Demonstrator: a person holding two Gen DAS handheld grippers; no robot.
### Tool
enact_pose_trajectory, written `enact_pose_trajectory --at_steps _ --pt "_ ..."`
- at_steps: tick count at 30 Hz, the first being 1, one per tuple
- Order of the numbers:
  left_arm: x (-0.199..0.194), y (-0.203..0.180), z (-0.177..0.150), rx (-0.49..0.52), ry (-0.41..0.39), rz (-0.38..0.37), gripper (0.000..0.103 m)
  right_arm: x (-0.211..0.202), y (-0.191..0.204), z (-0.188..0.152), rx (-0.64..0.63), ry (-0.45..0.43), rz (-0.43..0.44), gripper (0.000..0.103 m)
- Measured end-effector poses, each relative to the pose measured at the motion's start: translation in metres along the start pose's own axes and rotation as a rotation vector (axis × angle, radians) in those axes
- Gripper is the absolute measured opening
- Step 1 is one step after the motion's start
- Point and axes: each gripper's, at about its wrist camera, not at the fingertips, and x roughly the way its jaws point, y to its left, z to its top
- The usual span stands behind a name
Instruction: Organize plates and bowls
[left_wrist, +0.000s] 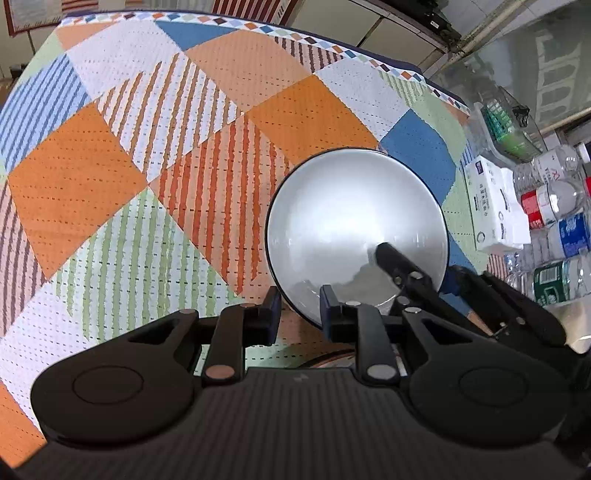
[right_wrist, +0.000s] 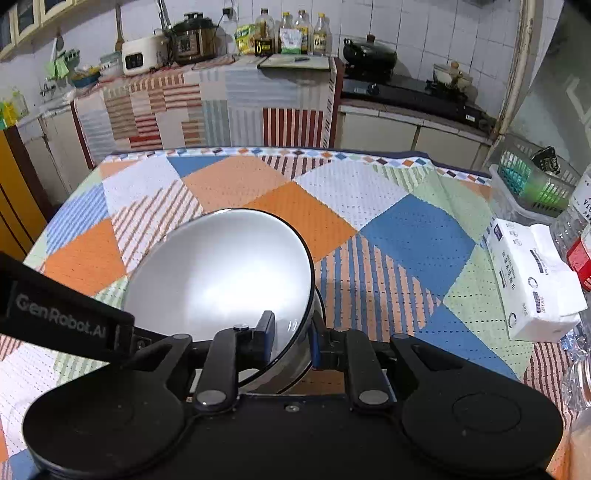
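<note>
A shiny metal plate (right_wrist: 221, 280) with a dark rim sits tilted at lower centre of the right wrist view, above a bench covered by a patchwork cloth (right_wrist: 388, 236). The right gripper (right_wrist: 291, 343) has its fingers narrow across the plate's near rim, one inside, one outside; contact looks likely, though a firm pinch cannot be confirmed. In the left wrist view the same plate (left_wrist: 354, 221) fills the centre-right, and the left gripper (left_wrist: 297, 314) shows its fingers set narrow with the rim's edge at the right finger (left_wrist: 328, 306); nothing is clearly pinched between them. A tissue pack (right_wrist: 532, 280) and bottles (left_wrist: 554, 206) crowd the right edge. The risk: a smooth, tilted plate held only at one rim point may pivot or slip onto the cloth, or swing into the bottles.
</note>
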Motion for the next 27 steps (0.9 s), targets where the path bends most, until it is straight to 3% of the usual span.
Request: enact_pose_trajectory --at_steps 5,17,27 --pt "-0.002 -0.007 -0.003 0.060 -0.018 0.010 0.018 -0.004 0.000 -0.003 -0.086 -0.033 -0.067 0.024" --pt "-0.019 -0.017 -0.012 0.102 -0.091 0.033 0.019 0.009 -0.010 -0.005 -0.072 0.014 -0.003 0.027" --pt "-0.085 -0.049 -0.041 0.254 -0.138 0.017 0.021 -0.079 -0.046 -0.006 0.050 -0.022 0.154 0.030"
